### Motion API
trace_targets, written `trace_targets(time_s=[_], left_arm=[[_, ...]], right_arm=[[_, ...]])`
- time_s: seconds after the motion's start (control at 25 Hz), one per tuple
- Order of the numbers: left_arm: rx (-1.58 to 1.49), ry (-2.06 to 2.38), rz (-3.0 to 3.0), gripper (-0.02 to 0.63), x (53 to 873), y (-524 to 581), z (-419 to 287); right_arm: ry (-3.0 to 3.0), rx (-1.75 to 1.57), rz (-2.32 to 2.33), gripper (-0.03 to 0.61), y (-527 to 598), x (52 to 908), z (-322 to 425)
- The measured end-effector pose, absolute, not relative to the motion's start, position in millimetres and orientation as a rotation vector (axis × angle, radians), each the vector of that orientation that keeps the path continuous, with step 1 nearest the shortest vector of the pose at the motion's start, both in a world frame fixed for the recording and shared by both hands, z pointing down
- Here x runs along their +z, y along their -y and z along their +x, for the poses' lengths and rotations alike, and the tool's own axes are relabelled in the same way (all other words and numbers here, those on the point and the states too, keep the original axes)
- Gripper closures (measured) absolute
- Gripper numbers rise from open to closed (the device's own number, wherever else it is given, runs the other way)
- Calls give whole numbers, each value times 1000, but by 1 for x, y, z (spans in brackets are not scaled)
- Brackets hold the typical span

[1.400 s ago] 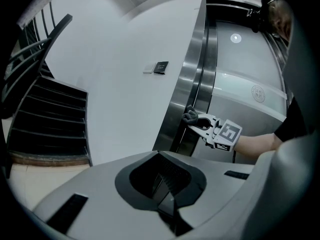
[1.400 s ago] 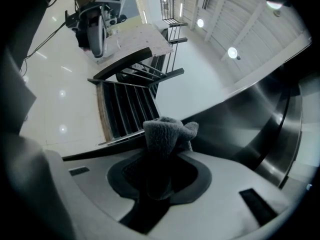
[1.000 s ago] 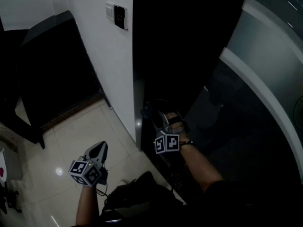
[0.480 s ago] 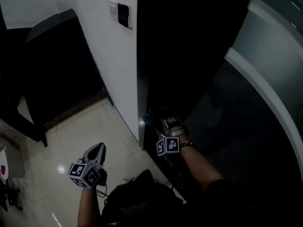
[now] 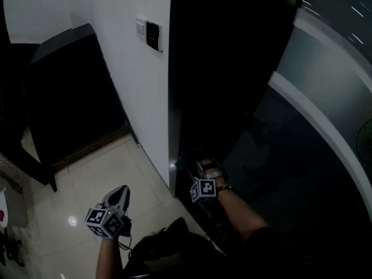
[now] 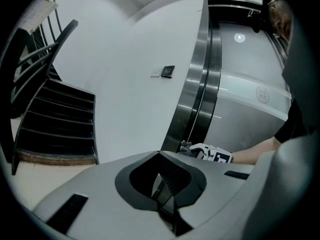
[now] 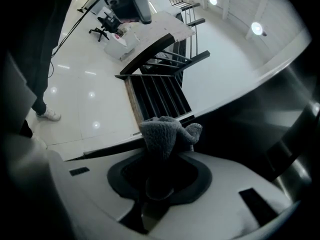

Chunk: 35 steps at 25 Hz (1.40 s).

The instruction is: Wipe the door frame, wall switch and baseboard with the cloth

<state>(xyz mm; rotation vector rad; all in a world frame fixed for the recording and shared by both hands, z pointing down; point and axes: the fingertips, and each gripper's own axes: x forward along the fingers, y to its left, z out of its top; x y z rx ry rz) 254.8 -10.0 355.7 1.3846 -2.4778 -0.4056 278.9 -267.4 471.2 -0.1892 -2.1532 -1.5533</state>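
Note:
My right gripper (image 5: pixel 189 161) is low against the dark metal door frame (image 5: pixel 174 103), close to the floor, and is shut on a grey cloth (image 7: pixel 167 133). The bunched cloth sticks out past the right gripper (image 7: pixel 165 156) jaws, against a dark strip (image 7: pixel 112 147) at the foot of the white wall. The wall switch (image 5: pixel 150 34) sits high on that wall, far above both grippers. My left gripper (image 5: pixel 120 190) hangs over the tiled floor, left of the frame, shut with nothing in it. From the left gripper (image 6: pixel 167 184) view the cloth (image 6: pixel 186 146) shows at the base of the frame (image 6: pixel 197 89), with the switch (image 6: pixel 165 72) above.
A dark staircase (image 5: pixel 70 92) rises left of the white wall. A curved grey panel (image 5: pixel 325 86) fills the right side. Glossy pale floor tiles (image 5: pixel 87 179) lie under the left gripper. A tripod and a person's shoe (image 7: pixel 47 115) stand farther out on the floor.
The right gripper with the cloth has slid down the door frame toward the floor. The left gripper has sunk slightly and stays shut.

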Motion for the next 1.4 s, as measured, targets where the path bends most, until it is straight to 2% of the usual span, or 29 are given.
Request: trace_targets(time_s=[0.2,0.4,0.68,0.84,1.0,1.24,1.4], left_arm=[[-429,2455,1433,622,354,19,257],[-422,2441,1461,623,355,23,257],[-432,2386,1542,622,356,45,265],[-464,2391,1584,622,344,55,263],[-496,2426,1593,622,330,52,259],[-553,2493,1526,621,322,27,246],[-557,2511,1496,621,325,19,243]], right_arm=[[2186,-1578,-202,482,261,444,293],[2252,-1737,-138,482,258,372,307],[2403,-1920,263,482,294,201,328],[2426,-2028,511,482,320,88,325],[2373,-2097,674,482,334,9,314],[2420,-2046,815,482,348,-57,294],[2399,-1993,841,480,364,-58,279]])
